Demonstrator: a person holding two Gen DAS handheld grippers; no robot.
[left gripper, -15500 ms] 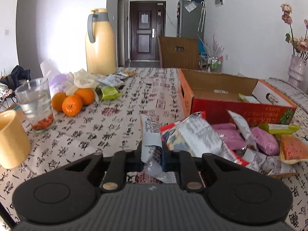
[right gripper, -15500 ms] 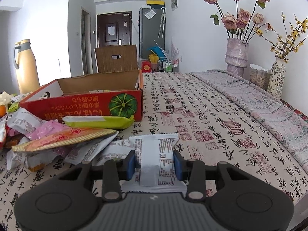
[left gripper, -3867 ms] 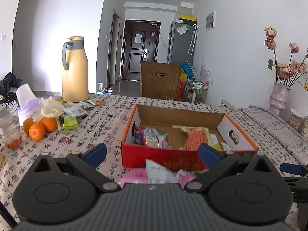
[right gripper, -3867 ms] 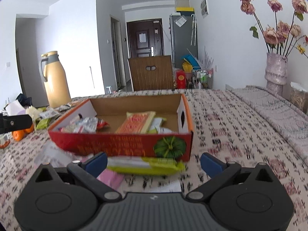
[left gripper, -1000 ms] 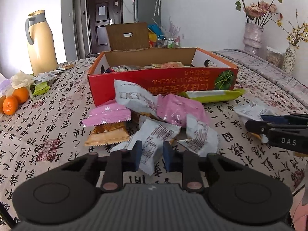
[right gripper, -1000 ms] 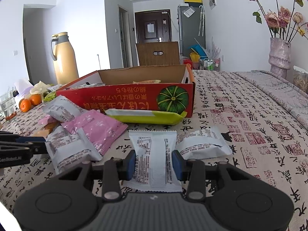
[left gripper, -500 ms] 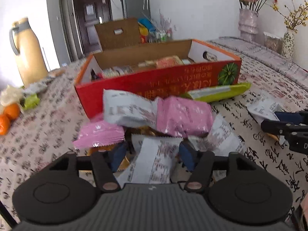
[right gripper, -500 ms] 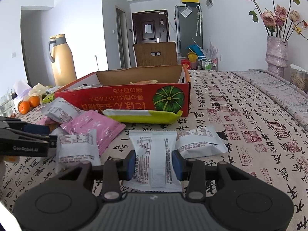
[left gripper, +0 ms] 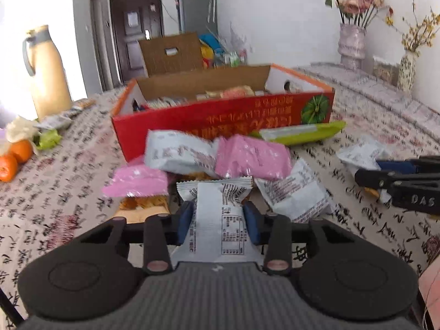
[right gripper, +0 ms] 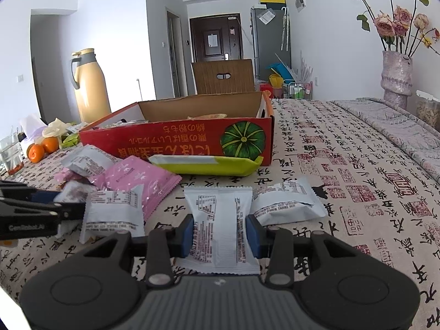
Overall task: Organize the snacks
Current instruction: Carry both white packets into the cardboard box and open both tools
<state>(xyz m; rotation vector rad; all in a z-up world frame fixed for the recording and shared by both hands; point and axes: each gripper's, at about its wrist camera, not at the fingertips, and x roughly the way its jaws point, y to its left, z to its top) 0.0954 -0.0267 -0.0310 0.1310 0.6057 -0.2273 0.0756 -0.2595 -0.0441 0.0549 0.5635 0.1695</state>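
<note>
My left gripper [left gripper: 218, 224] is shut on a white snack packet [left gripper: 220, 214], held just above the pile in front of the red cardboard box [left gripper: 220, 115]. My right gripper [right gripper: 220, 232] is shut on another white snack packet [right gripper: 220, 220], low over the tablecloth. The box [right gripper: 178, 140] holds several snacks. Loose on the cloth lie pink packets [left gripper: 251, 159], white packets [left gripper: 178, 154] and a long green packet [left gripper: 302, 133]. The right gripper also shows at the right edge of the left wrist view [left gripper: 398, 184]; the left one shows at the left edge of the right wrist view [right gripper: 33, 214].
A yellow thermos jug [left gripper: 49, 74], oranges [left gripper: 13, 156] and wrappers stand at the left. A glass [right gripper: 11, 154] is at the far left. Flower vases [right gripper: 396, 79] stand at the right. A white packet [right gripper: 286, 203] lies right of my right gripper. A wooden chair [right gripper: 222, 77] is behind the table.
My left gripper has closed on the white packet and lifted it from the pile. My right gripper has kept its packet and risen slightly.
</note>
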